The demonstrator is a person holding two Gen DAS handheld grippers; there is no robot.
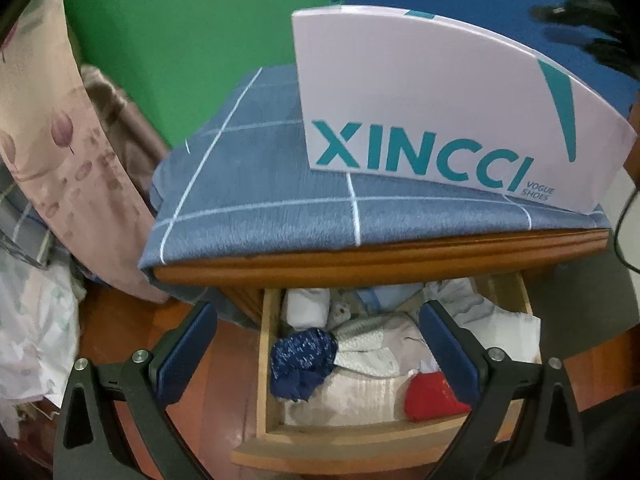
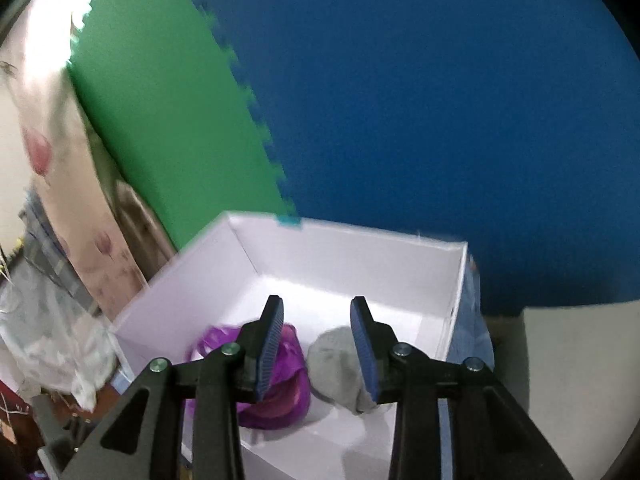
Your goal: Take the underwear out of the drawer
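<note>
The wooden drawer (image 1: 267, 364) stands pulled out under the nightstand. Inside lie a navy patterned piece of underwear (image 1: 302, 354), a red piece (image 1: 430, 398), a white roll (image 1: 306, 308) and a grey-white patterned piece (image 1: 366, 346). My left gripper (image 1: 319, 311) hangs open and wide above the drawer, holding nothing. In the right wrist view my right gripper (image 2: 317, 302) is open over the white shoe box (image 2: 352, 248). A purple piece (image 2: 286, 380) and a grey piece (image 2: 334, 368) lie on the box floor. Nothing is pressed between the pads.
The shoe box (image 1: 440, 92) with teal lettering sits on a blue checked cloth (image 1: 256, 200) that covers the nightstand top. A floral curtain (image 1: 52, 128) and piled fabric hang at the left. Green and blue foam mats (image 2: 440, 100) line the wall. A black cable (image 1: 620, 232) runs at the right.
</note>
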